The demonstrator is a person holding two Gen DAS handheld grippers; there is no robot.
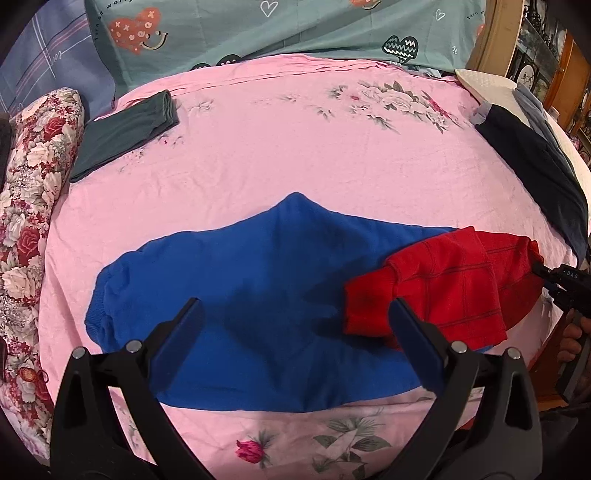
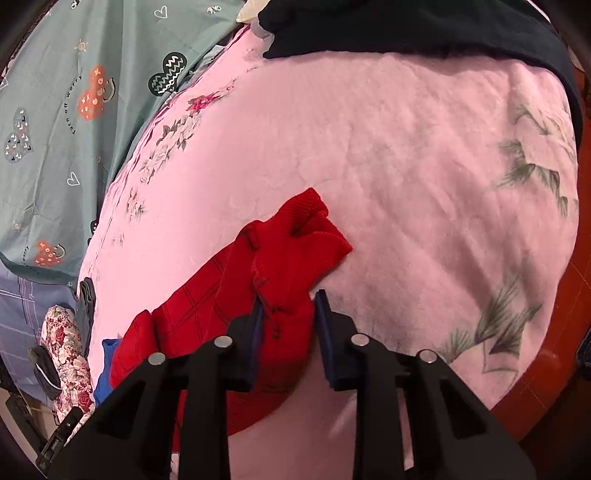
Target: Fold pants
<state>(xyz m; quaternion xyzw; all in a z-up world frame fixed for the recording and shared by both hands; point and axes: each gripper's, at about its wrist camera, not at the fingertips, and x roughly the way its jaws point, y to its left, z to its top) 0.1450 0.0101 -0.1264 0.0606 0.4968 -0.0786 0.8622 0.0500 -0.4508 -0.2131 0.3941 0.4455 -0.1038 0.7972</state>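
Observation:
Blue pants with red lower legs lie on the pink bed sheet [image 1: 295, 147]. The blue part [image 1: 258, 295] is spread flat below my left gripper [image 1: 295, 306], which is open and empty just above it. The red legs [image 1: 443, 288] are bunched over the blue part's right side. My right gripper [image 2: 288, 310] has its jaws partly closed around the red cuff end [image 2: 295, 258], with a small gap on the right side. It also shows in the left wrist view [image 1: 554, 277] at the red fabric's right end.
Folded dark green pants [image 1: 125, 133] lie at the far left of the bed. A dark navy garment [image 1: 535, 162] lies at the far right edge. A floral roll [image 1: 33, 206] lines the left side. A teal heart-print quilt [image 1: 277, 29] lies at the back.

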